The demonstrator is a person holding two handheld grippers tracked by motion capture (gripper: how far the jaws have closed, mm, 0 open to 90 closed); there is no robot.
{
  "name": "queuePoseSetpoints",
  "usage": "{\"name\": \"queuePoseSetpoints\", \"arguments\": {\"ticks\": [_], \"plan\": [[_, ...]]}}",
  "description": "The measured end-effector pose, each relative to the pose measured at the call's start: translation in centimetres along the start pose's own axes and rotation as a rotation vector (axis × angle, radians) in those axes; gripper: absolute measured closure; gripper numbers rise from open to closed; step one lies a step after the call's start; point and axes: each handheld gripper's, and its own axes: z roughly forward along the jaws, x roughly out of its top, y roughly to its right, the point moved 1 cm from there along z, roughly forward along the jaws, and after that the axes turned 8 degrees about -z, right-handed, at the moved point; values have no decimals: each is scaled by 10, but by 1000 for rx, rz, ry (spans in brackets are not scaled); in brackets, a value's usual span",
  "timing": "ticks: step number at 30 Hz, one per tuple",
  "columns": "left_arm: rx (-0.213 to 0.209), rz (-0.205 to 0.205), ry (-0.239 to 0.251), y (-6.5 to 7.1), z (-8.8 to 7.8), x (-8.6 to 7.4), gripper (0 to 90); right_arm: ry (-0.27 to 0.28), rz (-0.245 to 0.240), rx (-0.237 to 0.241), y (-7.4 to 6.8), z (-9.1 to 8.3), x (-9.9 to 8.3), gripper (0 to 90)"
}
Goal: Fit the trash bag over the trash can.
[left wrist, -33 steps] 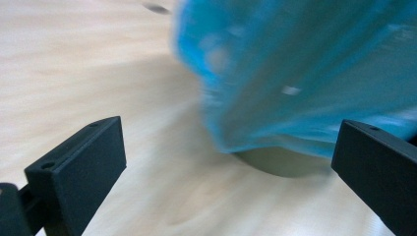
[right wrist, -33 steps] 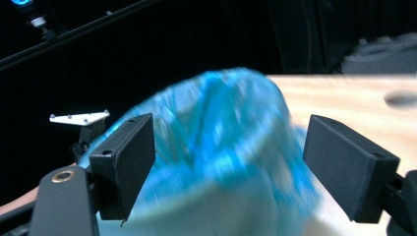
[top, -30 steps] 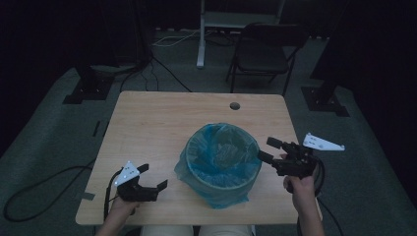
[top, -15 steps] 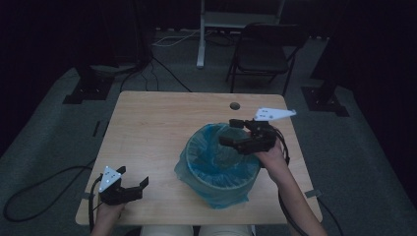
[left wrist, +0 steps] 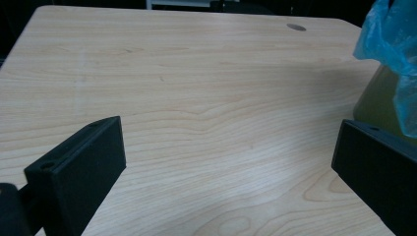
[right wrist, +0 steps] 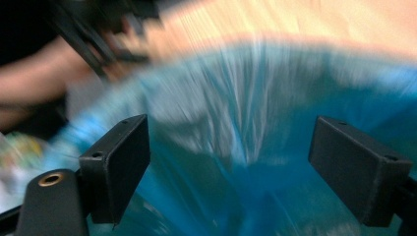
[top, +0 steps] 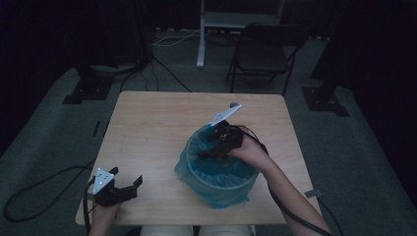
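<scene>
A round bin lined with a blue plastic bag [top: 216, 172] stands on the wooden table [top: 152, 128], right of centre. My right gripper [top: 209, 150] hangs over the bin's mouth and points down into it, open, with nothing between its jaws; in the right gripper view the blurred blue liner [right wrist: 236, 123] lies beyond them. My left gripper [top: 125, 187] rests near the table's front left corner, open and empty. The left gripper view has bare wood ahead and the bag's edge [left wrist: 393, 44] at the right.
A small round grommet [top: 234, 104] sits in the tabletop near the far edge. A folding chair [top: 265, 54] and stand legs are on the floor behind the table. Cables trail from both grippers.
My right gripper has swung from the bin's right side, across its rim, to over its mouth, tilting down into it. The left gripper slid a little left and toward the front edge.
</scene>
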Motion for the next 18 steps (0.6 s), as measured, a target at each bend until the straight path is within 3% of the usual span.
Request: {"name": "queuePoseSetpoints", "arguments": {"ticks": [3, 5, 8, 11, 18], "plan": [[8, -4, 4, -2, 0, 0, 4, -135, 44, -10, 4, 15, -2, 152], [14, -3, 8, -2, -1, 0, 4, -199, 35, -50, 5, 22, -2, 121], [18, 10, 7, -1, -1, 0, 4, -233, 38, -75, 6, 29, -2, 121], [28, 23, 5, 0, -1, -1, 4, -289, 8, -138, 9, 38, -5, 120], [30, 30, -9, 1, 1, -3, 3, -391, 45, -187, 15, 48, -8, 105]]}}
